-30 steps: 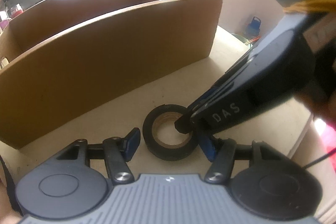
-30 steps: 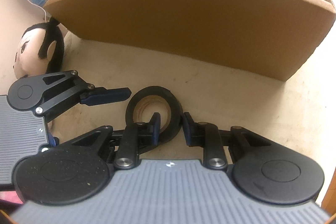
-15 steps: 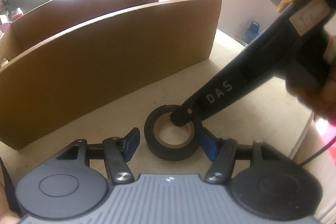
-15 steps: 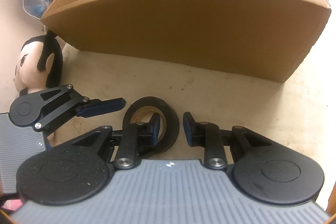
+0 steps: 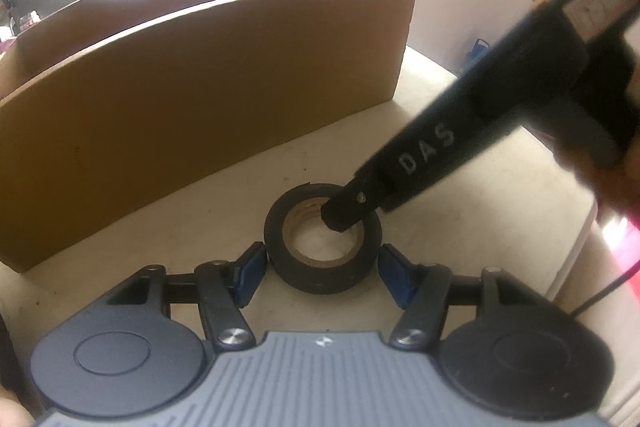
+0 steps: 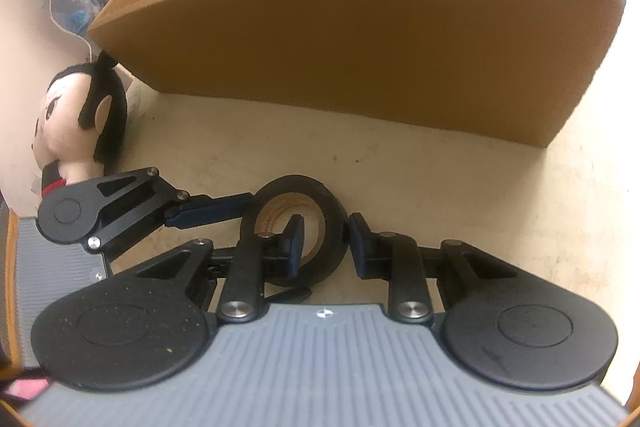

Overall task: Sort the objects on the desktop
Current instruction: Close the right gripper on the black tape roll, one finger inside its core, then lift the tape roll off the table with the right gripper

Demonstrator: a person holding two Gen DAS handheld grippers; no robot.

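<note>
Black tape roll [image 5: 322, 251] lies low in our centre frame, flat on the cream table [image 5: 460, 187]. Our left gripper [image 5: 322, 271] is spread around it, pads beside but apart. Our right gripper [image 6: 326, 241] straddles its wall unclosed, one finger inside the core. Behind, the cardboard box [image 6: 360, 39] blocks the upper frame. A doll [image 6: 80, 119] sits at left.

On my cream worktop [image 5: 460, 107] stand a cardboard box [image 5: 208, 99], a black tape roll [image 5: 320, 267] lying flat, and a doll [image 6: 80, 119].
</note>
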